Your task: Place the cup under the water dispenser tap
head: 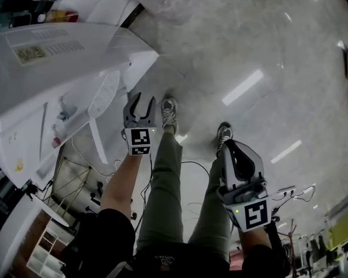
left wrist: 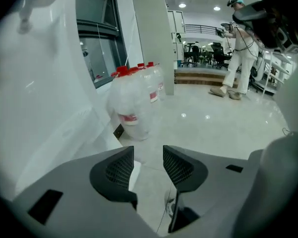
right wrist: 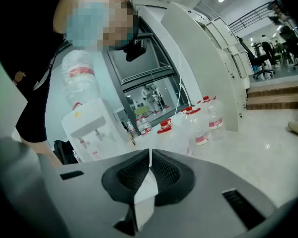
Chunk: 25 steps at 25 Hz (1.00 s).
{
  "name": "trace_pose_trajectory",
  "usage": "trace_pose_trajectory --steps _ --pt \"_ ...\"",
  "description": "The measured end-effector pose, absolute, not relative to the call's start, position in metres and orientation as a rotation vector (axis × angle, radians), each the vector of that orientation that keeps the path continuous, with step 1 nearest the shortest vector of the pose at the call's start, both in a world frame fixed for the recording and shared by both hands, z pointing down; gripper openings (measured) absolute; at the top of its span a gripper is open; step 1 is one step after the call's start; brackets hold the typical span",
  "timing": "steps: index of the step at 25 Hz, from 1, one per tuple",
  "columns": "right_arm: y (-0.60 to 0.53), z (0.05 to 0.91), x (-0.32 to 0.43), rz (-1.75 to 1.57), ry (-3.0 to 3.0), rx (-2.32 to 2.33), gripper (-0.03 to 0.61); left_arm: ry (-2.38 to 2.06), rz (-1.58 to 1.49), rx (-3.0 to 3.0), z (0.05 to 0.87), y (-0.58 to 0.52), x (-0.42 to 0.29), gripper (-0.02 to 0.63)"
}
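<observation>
1. The left gripper (head: 142, 101) hangs beside the white plastic water dispenser (head: 75, 57). Its jaws stand half apart, with only the floor between them.
2. The right gripper (right wrist: 150, 170) has its jaws closed on a thin white paper cup (right wrist: 145, 200), which is seen edge-on.
3. The cup is away from the dispenser's small taps (right wrist: 97, 134).
4. Big clear water bottles with red caps (left wrist: 134, 103) stand on the glossy grey floor (left wrist: 213, 128).
</observation>
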State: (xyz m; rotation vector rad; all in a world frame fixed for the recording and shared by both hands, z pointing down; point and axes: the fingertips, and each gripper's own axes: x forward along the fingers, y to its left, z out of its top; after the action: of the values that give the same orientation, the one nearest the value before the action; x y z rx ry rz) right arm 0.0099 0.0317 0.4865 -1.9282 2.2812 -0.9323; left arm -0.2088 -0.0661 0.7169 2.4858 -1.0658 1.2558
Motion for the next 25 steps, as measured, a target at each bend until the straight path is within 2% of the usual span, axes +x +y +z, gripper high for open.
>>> trace_pose_trajectory --steps 9,18,25 --pt "0.034 0.605 -0.015 -1.031 2.352 -1.839 0.046 -1.223 1.281 2.271 0.846 -0.097 -0.254 0.220" --pt "0.012 0.680 -0.037 -1.092 2.336 -1.803 0.045 -1.286 1.395 2.121 0.915 -0.144 -0.297 0.290" --pt "-0.005 0.713 -0.053 -1.172 2.263 -1.811 0.045 -1.254 1.585 2.122 0.952 -0.179 -0.317 0.301"
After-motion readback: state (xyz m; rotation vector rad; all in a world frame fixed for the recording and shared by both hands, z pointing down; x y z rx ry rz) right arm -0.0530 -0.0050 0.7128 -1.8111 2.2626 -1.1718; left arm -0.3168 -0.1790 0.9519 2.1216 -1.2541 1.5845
